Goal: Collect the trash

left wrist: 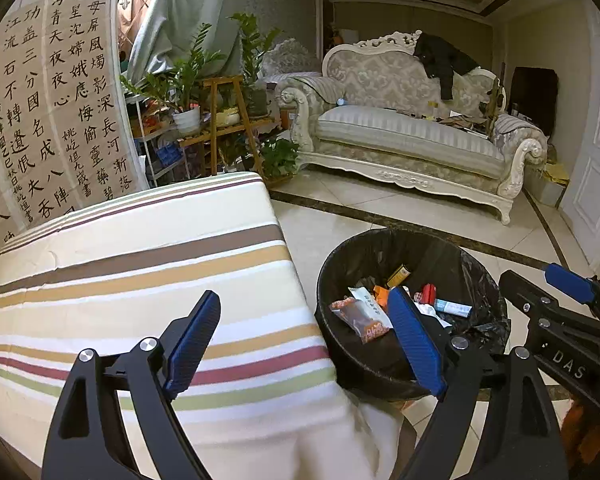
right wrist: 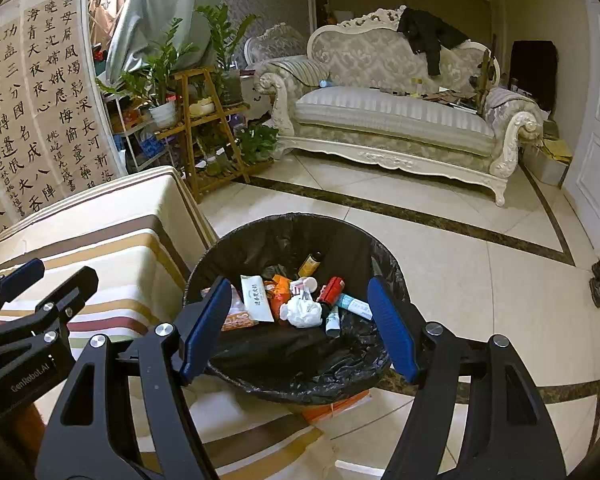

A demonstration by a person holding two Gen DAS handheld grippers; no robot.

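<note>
A table draped in a cream cloth with brown, tan, red and green stripes (left wrist: 140, 272) stands just beside a round bin lined with a black plastic bag (right wrist: 340, 376). Both the left gripper (left wrist: 312, 340) and right gripper (right wrist: 296, 328) have blue-padded jaws spread apart, holding nothing. Inside the bin lie wrappers, small tubes and a crumpled white tissue (right wrist: 302, 312).

A round bin (right wrist: 384, 264) lined with a black bag stands on the tiled floor just beside the striped table's corner. Inside lie a white wrapper (right wrist: 256, 298), a crumpled white tissue (right wrist: 302, 312), an orange packet (right wrist: 280, 284), a red tube (right wrist: 332, 288) and a small brown bottle (right wrist: 311, 263), heaped together
</note>
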